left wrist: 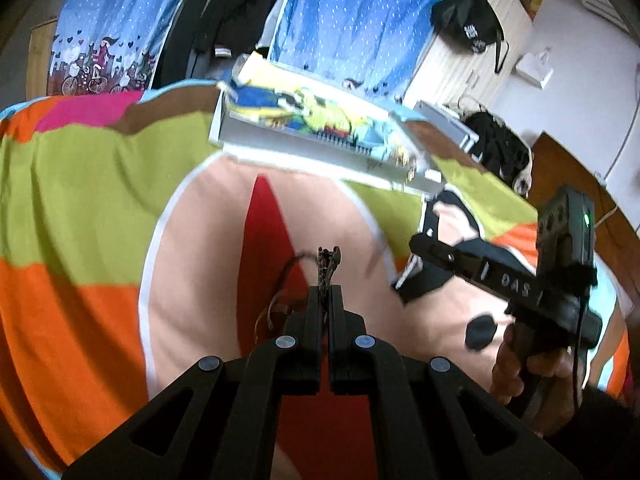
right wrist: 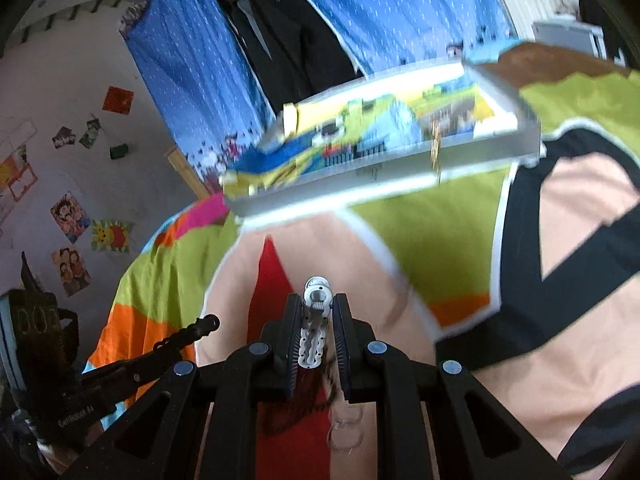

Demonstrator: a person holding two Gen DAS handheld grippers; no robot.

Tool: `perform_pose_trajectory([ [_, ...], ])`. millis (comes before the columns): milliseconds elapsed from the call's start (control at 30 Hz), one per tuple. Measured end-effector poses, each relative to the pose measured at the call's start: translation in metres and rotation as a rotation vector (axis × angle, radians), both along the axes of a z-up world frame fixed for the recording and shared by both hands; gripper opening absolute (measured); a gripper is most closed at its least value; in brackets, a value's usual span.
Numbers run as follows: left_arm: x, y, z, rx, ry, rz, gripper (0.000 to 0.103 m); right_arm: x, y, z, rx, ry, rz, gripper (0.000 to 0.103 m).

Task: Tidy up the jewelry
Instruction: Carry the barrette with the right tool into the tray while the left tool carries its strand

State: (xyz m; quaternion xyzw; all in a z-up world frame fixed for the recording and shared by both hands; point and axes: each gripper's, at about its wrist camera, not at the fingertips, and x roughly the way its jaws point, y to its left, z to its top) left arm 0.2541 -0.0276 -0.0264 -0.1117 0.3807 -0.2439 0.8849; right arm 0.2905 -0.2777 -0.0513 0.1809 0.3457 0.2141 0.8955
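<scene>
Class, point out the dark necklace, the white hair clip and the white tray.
dark necklace [left wrist: 328, 264], left wrist view, beaded end above the fingertips
white hair clip [right wrist: 316, 316], right wrist view, its toothed body
white tray [right wrist: 360, 184], right wrist view, front wall

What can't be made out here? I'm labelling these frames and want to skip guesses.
- Left wrist view: the dark beaded jewelry piece is pinched in the left hand-held gripper; its type is too small to tell.
- Right wrist view: the white-and-silver clip-like item sits in the right hand-held gripper; contact unclear.
- Both views: the shallow white tray is motion-blurred.
</scene>
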Motion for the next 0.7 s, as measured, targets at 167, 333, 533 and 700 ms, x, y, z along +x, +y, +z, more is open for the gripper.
perform_pose_trajectory([
  [167, 0.032, -0.014, 0.019, -0.021, -0.045, 0.022, 0.0, 0.018, -0.02, 0.023, 0.019, -0.121, -0.076, 0.015],
  [333, 0.071, -0.031, 0.039, -0.061, -0.086, 0.048, 0.0, 0.038, -0.048, 0.039, 0.019, -0.214, -0.159, 0.015],
  [533, 0.125, -0.056, 0.049, -0.083, -0.112, 0.074, 0.0, 0.072, -0.089, 0.048, 0.003, -0.27, -0.289, 0.015],
  [700, 0.161, -0.073, 0.042, -0.1, -0.094, 0.094, 0.0, 0.089, -0.105, 0.044, -0.029, -0.264, -0.338, 0.015],
])
